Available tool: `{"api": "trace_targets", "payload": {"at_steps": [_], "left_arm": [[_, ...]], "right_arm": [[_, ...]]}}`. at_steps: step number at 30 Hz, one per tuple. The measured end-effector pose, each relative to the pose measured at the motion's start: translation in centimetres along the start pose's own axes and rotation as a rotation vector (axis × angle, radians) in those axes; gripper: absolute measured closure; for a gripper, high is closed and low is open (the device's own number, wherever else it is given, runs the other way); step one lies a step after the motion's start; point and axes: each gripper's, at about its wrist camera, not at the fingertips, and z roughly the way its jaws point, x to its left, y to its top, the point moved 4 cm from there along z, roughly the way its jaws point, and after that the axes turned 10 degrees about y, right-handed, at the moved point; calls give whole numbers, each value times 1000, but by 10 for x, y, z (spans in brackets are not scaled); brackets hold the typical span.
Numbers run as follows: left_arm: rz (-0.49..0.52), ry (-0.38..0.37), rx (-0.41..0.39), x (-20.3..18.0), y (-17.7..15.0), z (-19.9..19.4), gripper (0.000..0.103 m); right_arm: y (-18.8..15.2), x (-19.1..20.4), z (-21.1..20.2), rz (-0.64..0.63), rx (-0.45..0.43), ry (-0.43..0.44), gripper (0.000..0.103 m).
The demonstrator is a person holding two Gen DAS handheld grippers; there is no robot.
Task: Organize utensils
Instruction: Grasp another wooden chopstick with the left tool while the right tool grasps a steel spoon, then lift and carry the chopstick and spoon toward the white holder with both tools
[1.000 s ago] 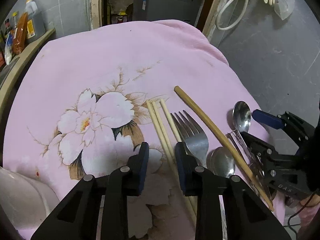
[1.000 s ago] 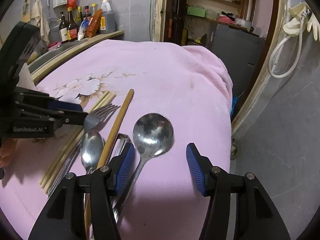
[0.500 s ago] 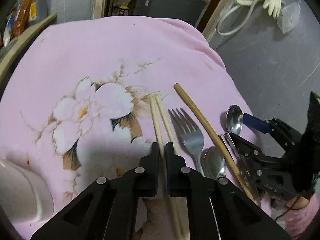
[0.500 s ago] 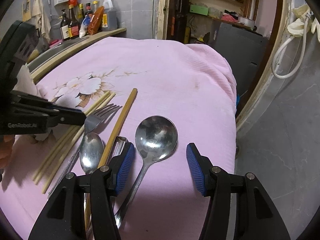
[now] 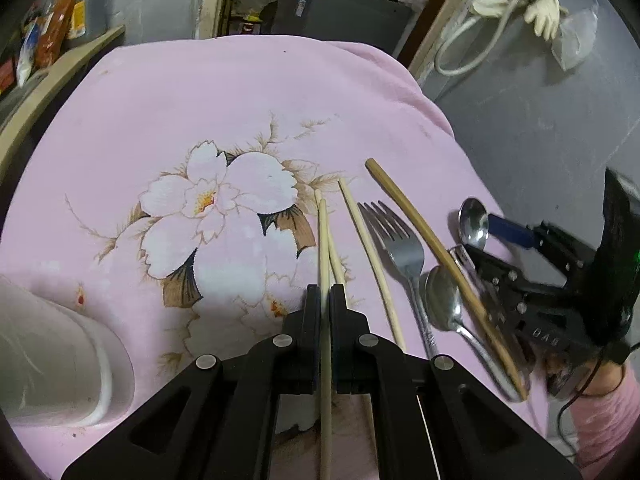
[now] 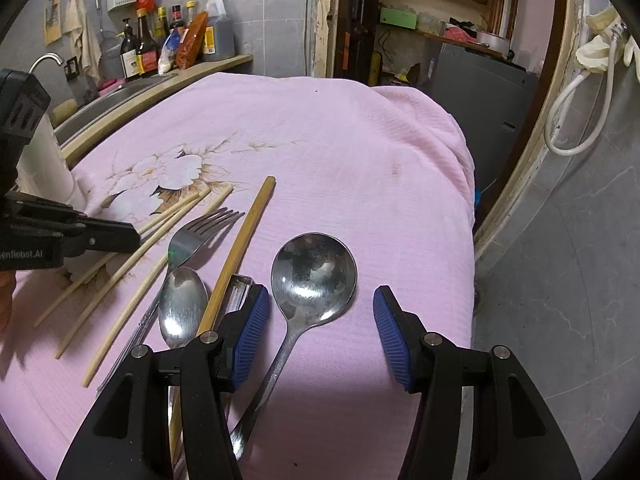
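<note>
A pink, finely ribbed cloth [image 6: 360,152] with a printed white blossom [image 5: 216,208] covers the table. On it lie slim, pale, round-section chopsticks, a matte steel fork [image 5: 396,240] with four tines, a small polished steel spoon [image 5: 442,296], a thicker tan bamboo stick [image 5: 432,248] with a squared end, and a large round-bowled steel spoon [image 6: 314,276] with a dull, scuffed bowl. The left gripper [image 5: 325,296], black and angular, has its jaws pressed nearly together on one pale chopstick [image 5: 323,236], which runs straight between the pads and out past the tips; a second chopstick [image 5: 335,264] lies just beside it, crossing under it near the tips, and a third [image 5: 368,248] lies apart toward the fork. The right gripper [image 6: 318,336] stands about half open, its blue ribbed pads [image 6: 250,332] either side of the large spoon's neck, clamping nothing. A metal peeler [image 6: 239,292] lies against its left pad. A white, smooth, rounded container [image 5: 48,356] sits at the cloth's left edge.
</note>
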Motion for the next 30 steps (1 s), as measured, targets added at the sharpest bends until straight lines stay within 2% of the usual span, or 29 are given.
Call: {"api": "trace_targets", "payload": {"at_steps": [3,6,8,15,19,23,30], "left_arm": [[22,24,22,-4,0,3,99],[23,41,20,-3,-2,3,100],[13,43,3,-4,-4,2,100],[-15,12,-91,-6,-17,-15,101],[22,6,-255,-19,-29,-47,101],[38,9,-427,-29,-35,-80,101],[-4,70,-713,-30,-36,-132,101]], "right_arm": [[3,-1,6,4,18,11,48],[7,-3,11,15,31,22,52],[7,-2,10,14,29,29,62],[5,2,4,-2,-4,1,65],[5,5,-16,-30,-102,-46,65],[0,23,-51,-112,-278,-126,65],[-4,55,-105,-210,-563,-273,65]]}}
